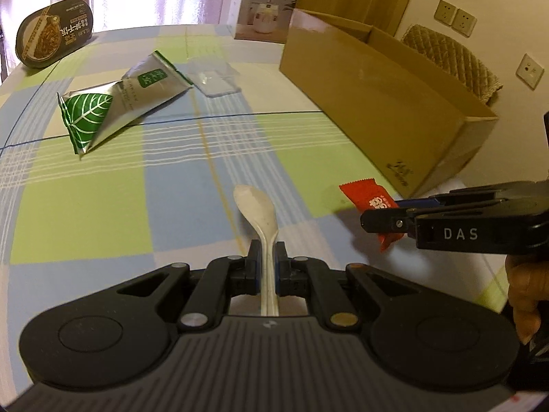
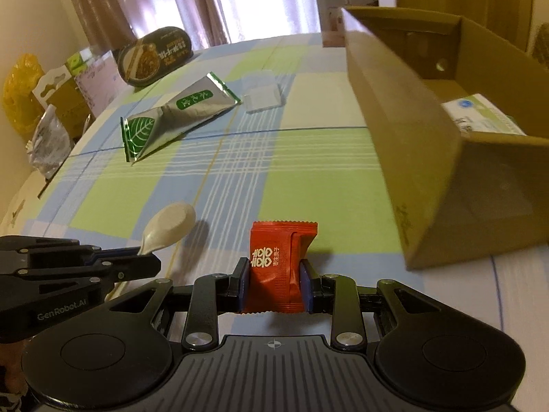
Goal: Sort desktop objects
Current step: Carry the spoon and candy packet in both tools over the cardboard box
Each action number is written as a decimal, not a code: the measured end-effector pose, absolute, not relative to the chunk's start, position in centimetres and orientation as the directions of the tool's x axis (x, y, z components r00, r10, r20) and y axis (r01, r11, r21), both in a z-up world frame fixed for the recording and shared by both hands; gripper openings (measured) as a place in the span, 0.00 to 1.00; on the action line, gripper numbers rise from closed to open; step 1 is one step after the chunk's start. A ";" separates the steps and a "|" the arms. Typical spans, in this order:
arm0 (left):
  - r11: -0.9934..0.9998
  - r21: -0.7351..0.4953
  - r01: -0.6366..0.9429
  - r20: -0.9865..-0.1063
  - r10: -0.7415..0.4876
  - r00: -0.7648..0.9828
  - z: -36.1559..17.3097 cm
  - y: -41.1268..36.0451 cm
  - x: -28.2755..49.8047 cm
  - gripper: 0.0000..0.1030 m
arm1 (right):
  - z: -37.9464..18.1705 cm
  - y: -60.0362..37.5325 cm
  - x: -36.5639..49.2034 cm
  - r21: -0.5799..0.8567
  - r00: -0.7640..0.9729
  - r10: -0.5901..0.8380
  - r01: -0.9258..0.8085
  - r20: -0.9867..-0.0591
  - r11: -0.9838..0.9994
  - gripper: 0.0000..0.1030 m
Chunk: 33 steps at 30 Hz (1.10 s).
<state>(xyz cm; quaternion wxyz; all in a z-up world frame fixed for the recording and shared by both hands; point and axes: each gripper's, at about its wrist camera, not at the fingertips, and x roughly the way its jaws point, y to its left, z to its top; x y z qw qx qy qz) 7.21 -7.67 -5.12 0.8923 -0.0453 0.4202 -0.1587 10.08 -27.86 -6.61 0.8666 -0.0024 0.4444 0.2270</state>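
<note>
Mid-sort, left tool [image 1: 264, 257] clamps a white spoon [image 1: 255, 202], right tool [image 2: 273, 274] clamps a red candy packet [image 2: 278, 257]; next, carry both to the cardboard box [image 2: 411, 144].

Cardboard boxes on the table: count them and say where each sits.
2. The brown open cardboard box sits at the table's right side; a printed appliance carton stands behind it at the far edge. Others may be hidden.
</note>
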 end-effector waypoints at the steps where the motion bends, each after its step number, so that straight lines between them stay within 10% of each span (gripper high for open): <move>1: 0.945 -0.216 0.246 -0.733 -0.323 0.598 -4.9 -7.9 7.0 0.04 | -6.3 -28.1 9.8 0.199 0.506 0.392 -0.393 -0.768 0.898 0.26; 33: 0.933 -0.181 0.311 -0.673 -0.348 0.653 0.8 -12.0 4.3 0.04 | -0.8 -32.2 6.2 0.233 0.615 0.416 -0.357 -0.670 0.904 0.26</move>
